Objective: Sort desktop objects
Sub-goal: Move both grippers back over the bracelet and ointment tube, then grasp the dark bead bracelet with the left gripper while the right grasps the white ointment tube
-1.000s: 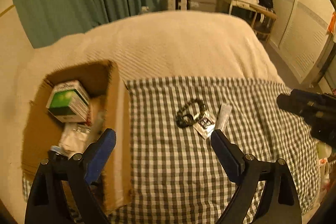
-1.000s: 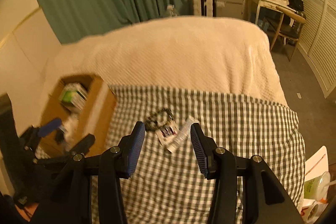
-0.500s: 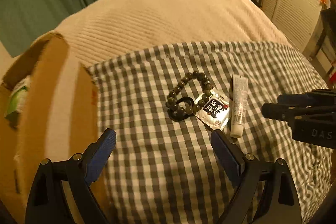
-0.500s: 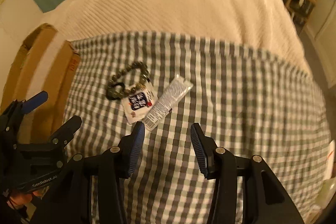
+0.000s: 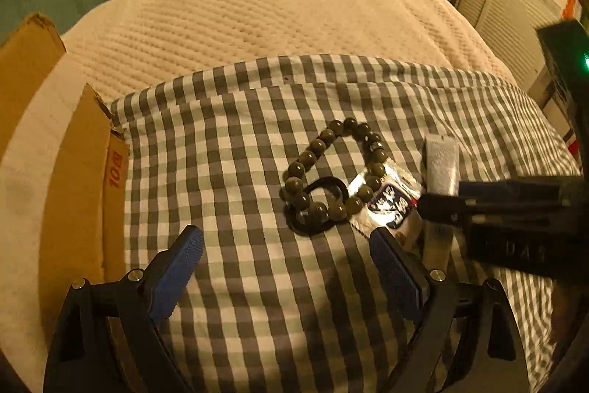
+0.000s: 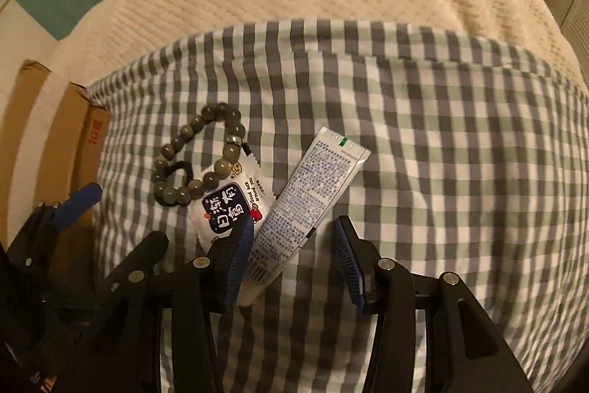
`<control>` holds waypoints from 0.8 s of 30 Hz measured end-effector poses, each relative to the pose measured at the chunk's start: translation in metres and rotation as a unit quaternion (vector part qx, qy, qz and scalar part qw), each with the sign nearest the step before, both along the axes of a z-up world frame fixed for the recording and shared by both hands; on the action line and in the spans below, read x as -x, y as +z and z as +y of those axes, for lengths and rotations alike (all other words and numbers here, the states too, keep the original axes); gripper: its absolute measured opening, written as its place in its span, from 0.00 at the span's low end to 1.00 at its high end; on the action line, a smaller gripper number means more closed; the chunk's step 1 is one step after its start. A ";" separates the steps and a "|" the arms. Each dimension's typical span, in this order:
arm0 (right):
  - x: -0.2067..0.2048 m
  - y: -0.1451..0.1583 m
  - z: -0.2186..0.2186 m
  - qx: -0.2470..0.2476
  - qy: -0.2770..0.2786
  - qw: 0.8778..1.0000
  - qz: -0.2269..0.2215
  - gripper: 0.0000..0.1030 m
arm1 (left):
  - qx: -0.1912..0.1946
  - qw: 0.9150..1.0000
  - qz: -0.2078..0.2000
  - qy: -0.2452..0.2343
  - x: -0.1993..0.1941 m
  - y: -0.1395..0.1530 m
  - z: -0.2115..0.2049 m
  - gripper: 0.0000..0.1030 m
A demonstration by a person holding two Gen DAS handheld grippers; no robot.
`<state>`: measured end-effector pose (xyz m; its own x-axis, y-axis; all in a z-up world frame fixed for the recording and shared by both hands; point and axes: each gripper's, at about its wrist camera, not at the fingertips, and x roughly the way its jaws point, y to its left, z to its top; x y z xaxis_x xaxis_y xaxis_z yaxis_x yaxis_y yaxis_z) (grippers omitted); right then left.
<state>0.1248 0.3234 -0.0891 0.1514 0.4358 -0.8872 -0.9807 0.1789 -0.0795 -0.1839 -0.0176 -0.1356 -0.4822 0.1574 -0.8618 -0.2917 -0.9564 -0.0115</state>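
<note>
A dark bead bracelet (image 5: 333,168) (image 6: 198,153), a black hair tie (image 5: 324,209) under it, a white snack sachet (image 5: 386,205) (image 6: 228,205) and a white tube (image 6: 313,201) (image 5: 440,164) lie together on the checked cloth (image 5: 257,301). My right gripper (image 6: 294,245) is open, low over the tube's lower end, its fingers either side of it. My left gripper (image 5: 287,260) is open, just in front of the bracelet and hair tie.
An open cardboard box (image 5: 62,172) (image 6: 48,142) stands at the left edge of the cloth. The cloth lies on a cream ribbed bedspread (image 5: 276,6). Green curtains and a cluttered desk are beyond the bed.
Both grippers have moved down and forward towards the small pile. The right gripper now straddles the tube's lower end. The box has slid to the left of both views.
</note>
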 end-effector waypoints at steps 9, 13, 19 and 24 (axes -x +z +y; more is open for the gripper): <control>-0.006 0.017 -0.010 -0.032 0.032 0.998 -0.040 0.15 | -0.060 0.998 -0.003 0.015 0.027 0.002 0.003 0.91; -0.024 0.025 -0.020 -0.038 0.023 0.998 -0.044 0.15 | -0.061 0.998 -0.015 -0.002 0.038 0.000 0.013 0.91; -0.050 0.027 -0.034 -0.036 0.009 0.999 -0.033 0.15 | -0.067 0.997 -0.041 -0.012 0.045 -0.009 0.022 0.91; -0.055 0.023 -0.037 -0.027 0.011 0.999 -0.024 0.15 | -0.026 0.998 -0.054 -0.024 0.049 -0.019 0.034 0.91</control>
<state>0.1802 0.2869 -0.0658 0.1838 0.4867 -0.8540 -0.9795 0.1636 -0.1176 -0.2331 0.0163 -0.1544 -0.3770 0.2243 -0.8986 -0.3317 -0.9386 -0.0952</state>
